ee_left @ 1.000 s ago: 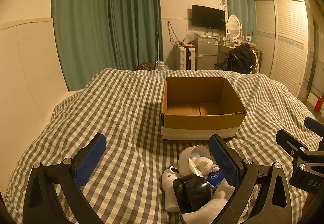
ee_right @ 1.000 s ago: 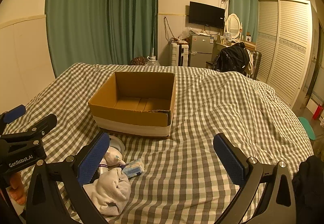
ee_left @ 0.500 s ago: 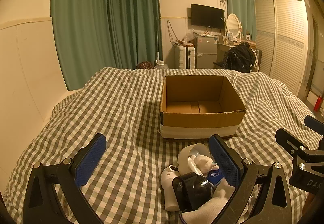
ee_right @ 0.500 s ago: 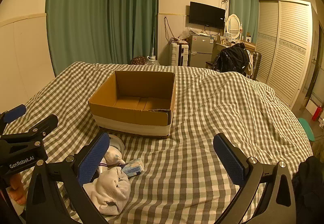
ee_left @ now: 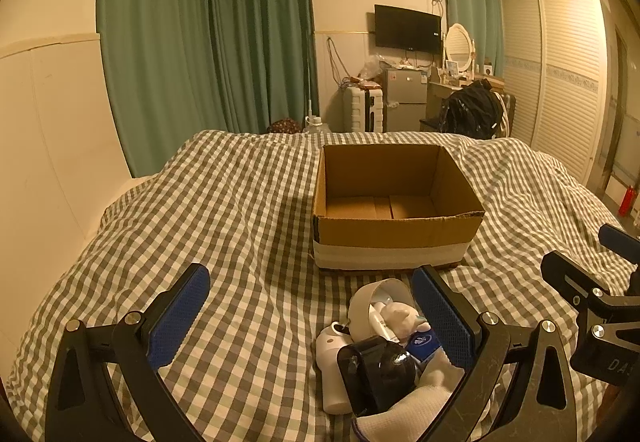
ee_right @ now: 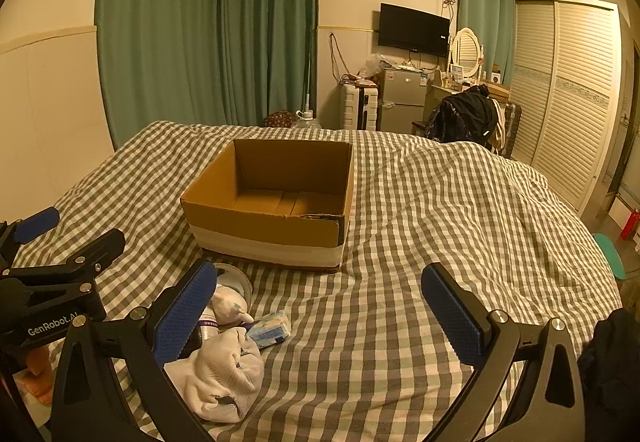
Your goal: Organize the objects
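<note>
1. The bed, covered in a grey and white checked quilt, fills both views and carries everything the task concerns.

2. The cardboard box sits open near the middle of the bed, a white band around its base. Its visible floor is bare, so the sorting looks not yet begun.

3. The left tongs are spread wide and hold nothing. Across the last second their view has barely shifted, the box only settling slightly lower in frame. The pile lies just inside their right-hand finger.

4. The right tongs are also wide and empty, and equally steady over that second. Their left-hand finger stands over the edge of the pile.

5. The pile of objects lies on the quilt just in front of the box, apart from it. Nothing in it has moved, which suggests the person is lining up a first pick.

6. A white sock is the biggest item, crumpled nearest the cameras.

7. A black rounded object rests on the sock; what it is cannot be told.

8. A white bottle lies beside it.

9. A tape roll stands closest to the box, with a small white plush toy against it.

10. A small blue packet lies at the pile's right edge, the easiest to reach.
</note>
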Action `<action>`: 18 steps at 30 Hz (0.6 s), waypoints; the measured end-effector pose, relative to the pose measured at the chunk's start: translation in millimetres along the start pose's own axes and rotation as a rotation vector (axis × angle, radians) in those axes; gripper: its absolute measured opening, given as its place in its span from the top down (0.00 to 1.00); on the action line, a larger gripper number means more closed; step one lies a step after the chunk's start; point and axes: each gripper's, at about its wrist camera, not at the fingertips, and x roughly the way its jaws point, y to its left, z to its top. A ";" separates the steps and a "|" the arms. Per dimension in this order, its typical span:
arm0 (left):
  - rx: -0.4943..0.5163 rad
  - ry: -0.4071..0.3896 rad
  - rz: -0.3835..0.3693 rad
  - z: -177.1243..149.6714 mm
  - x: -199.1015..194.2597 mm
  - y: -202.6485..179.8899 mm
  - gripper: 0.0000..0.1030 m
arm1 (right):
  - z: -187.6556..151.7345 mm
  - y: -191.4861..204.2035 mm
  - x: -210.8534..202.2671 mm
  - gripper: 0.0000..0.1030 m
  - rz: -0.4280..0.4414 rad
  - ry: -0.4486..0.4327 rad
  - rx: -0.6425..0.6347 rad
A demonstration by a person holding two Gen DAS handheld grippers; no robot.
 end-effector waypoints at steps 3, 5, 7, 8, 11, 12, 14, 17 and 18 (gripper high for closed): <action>0.002 0.001 -0.001 -0.2 0.0 -0.8 0.00 | 0.6 0.0 0.3 0.00 0.001 0.001 0.001; 0.002 0.002 -0.001 -0.4 0.4 -1.0 0.00 | 0.5 0.3 0.2 0.00 0.001 0.001 0.000; 0.002 0.002 -0.002 0.1 0.2 -1.0 0.00 | 0.6 0.0 0.2 0.00 0.001 0.001 0.000; 0.002 0.002 -0.001 0.2 0.2 -1.1 0.00 | 0.6 -0.1 0.2 0.00 0.001 0.001 0.000; 0.001 0.000 -0.003 0.1 -0.2 -1.1 0.00 | 0.7 0.0 0.2 0.00 0.001 0.001 0.000; 0.001 0.000 -0.004 0.0 -0.6 -1.2 0.00 | 0.5 0.6 0.1 0.00 0.001 0.001 0.000; 0.001 0.001 -0.006 0.7 -0.9 -1.0 0.00 | 1.0 0.5 -0.2 0.00 0.000 0.000 -0.001; -0.001 -0.003 -0.009 1.8 -3.5 0.5 0.00 | 1.3 1.5 -3.0 0.00 0.000 -0.002 -0.004; -0.001 -0.004 -0.010 2.4 -4.8 0.8 0.00 | 1.6 2.4 -4.1 0.00 0.001 -0.004 -0.006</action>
